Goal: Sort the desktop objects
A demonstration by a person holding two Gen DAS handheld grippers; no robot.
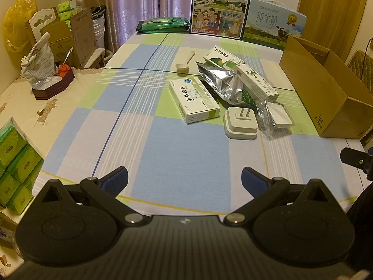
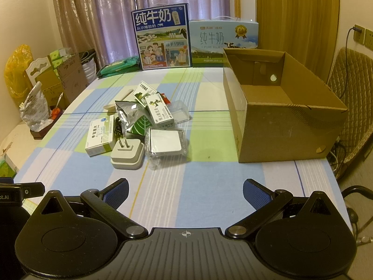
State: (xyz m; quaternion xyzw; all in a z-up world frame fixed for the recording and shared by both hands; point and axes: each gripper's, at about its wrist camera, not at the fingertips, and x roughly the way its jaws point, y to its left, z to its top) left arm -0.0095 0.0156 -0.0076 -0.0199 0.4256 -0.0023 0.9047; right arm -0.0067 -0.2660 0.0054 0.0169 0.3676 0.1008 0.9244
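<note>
A heap of small items lies mid-table: a white and green medicine box (image 1: 194, 99) (image 2: 100, 135), a white plug adapter (image 1: 241, 122) (image 2: 127, 152), a silver foil pouch (image 1: 221, 81) (image 2: 127, 116), a bagged white item (image 1: 276, 116) (image 2: 166, 146), two more slim boxes (image 1: 256, 81) (image 2: 159, 110) and a white spoon (image 1: 185, 61). An open cardboard box (image 1: 326, 88) (image 2: 279, 107) stands to the right, with nothing visible inside. My left gripper (image 1: 184, 179) and right gripper (image 2: 185, 192) both hover open near the front edge, holding nothing.
Two milk cartons (image 2: 163, 37) (image 2: 222, 40) and a green packet (image 1: 163, 24) stand at the table's far end. Green tissue packs (image 1: 14, 163) sit at the left. A bag in a dark tray (image 1: 44, 74) lies left. A chair (image 2: 349, 88) stands right of the table.
</note>
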